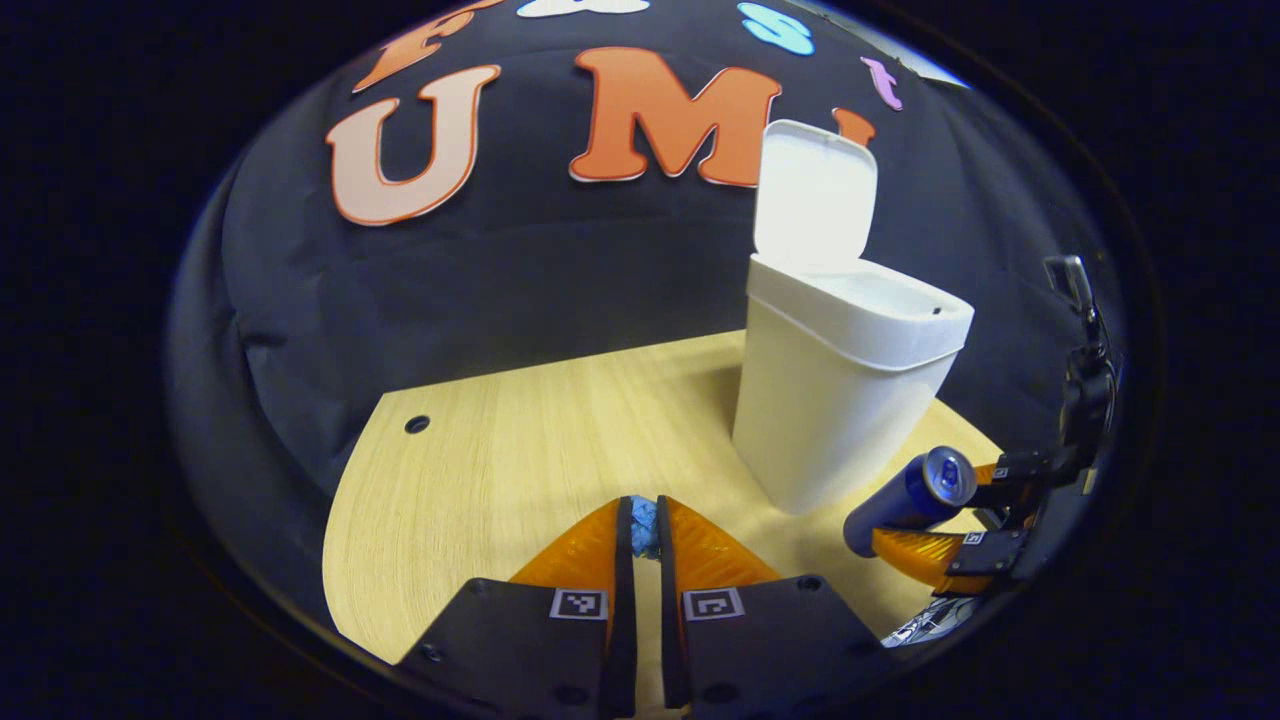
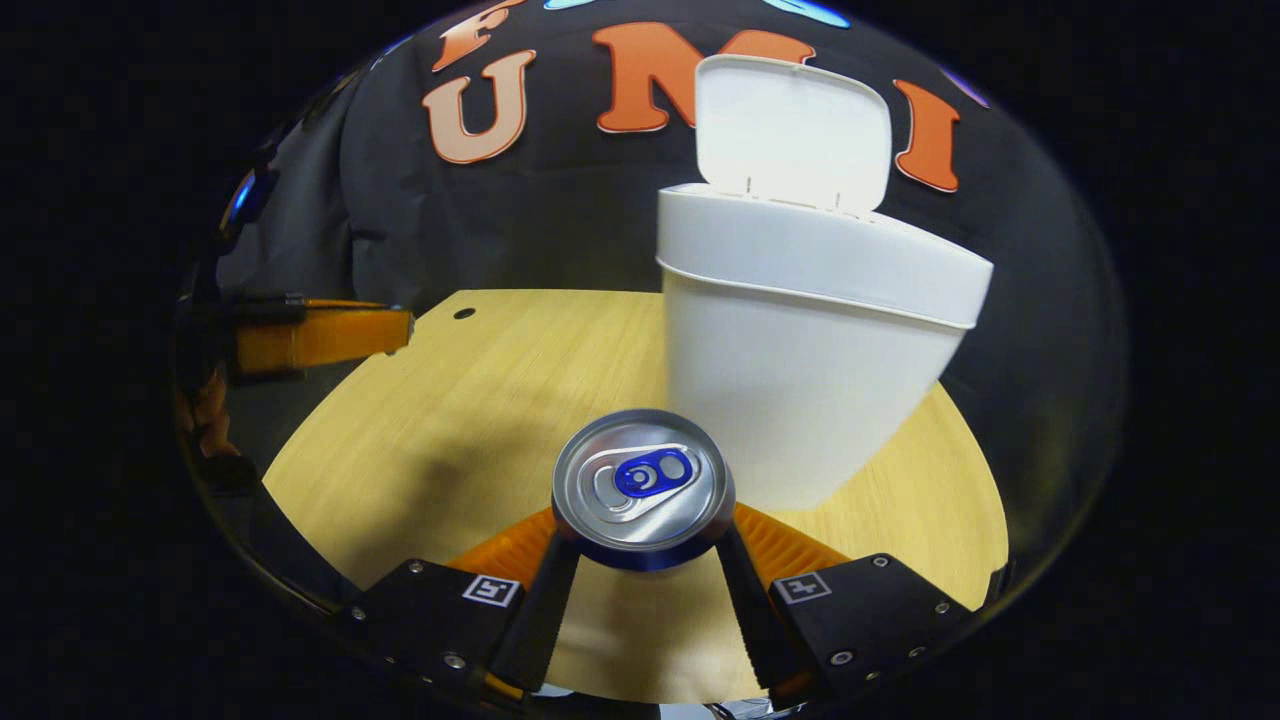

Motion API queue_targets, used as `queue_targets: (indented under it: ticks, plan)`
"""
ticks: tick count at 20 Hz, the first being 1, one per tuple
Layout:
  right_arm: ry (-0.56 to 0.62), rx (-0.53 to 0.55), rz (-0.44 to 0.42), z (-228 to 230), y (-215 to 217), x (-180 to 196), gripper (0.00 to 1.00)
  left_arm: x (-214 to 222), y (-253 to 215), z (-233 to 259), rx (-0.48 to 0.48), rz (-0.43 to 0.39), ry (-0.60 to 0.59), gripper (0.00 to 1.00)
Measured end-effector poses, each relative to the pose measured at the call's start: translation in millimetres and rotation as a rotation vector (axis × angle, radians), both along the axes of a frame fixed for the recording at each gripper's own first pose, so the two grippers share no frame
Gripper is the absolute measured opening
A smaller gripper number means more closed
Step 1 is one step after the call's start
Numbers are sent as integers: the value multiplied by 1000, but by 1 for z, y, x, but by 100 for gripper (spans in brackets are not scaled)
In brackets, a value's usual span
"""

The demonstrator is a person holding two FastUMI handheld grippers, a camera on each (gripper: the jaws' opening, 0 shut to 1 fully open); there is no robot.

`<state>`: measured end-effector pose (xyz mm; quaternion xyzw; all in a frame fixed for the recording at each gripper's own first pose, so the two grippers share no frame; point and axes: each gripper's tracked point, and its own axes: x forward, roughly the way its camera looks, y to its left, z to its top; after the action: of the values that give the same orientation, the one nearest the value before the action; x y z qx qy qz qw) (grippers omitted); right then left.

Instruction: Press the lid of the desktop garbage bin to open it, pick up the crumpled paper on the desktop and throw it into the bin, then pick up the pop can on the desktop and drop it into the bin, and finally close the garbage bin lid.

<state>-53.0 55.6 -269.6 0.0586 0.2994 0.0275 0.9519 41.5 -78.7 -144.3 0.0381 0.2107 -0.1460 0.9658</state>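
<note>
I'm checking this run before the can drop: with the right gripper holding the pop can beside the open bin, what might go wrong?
1. The right gripper holds the pop can lying lengthwise; it may catch the garbage bin rim.
2. The can sits below the rim, so lifting could knock the light bin.
3. The raised lid could be bumped shut.

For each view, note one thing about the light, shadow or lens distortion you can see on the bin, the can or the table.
Left gripper view: the raised lid glows bright, and the fisheye curves the table edge. Right gripper view: the can top glints with glare, held between the right gripper fingers; the bin bulges from the lens, and a soft shadow lies on the table left of the can.
</note>
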Motion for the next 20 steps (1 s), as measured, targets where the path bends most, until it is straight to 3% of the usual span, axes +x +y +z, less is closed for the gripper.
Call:
queue_targets:
  ticks: [9,10,20]
  plan:
    - [-9,-9,-80,1,-51,-17,77,12,-81,64,-52,-111,-117,13]
    - [-10,-6,-94,2,-56,-19,72,15,-90,72,-64,-123,-131,13]
    - [-27,4,-209,10,-106,-51,77,34,-164,118,-105,-236,-233,13]
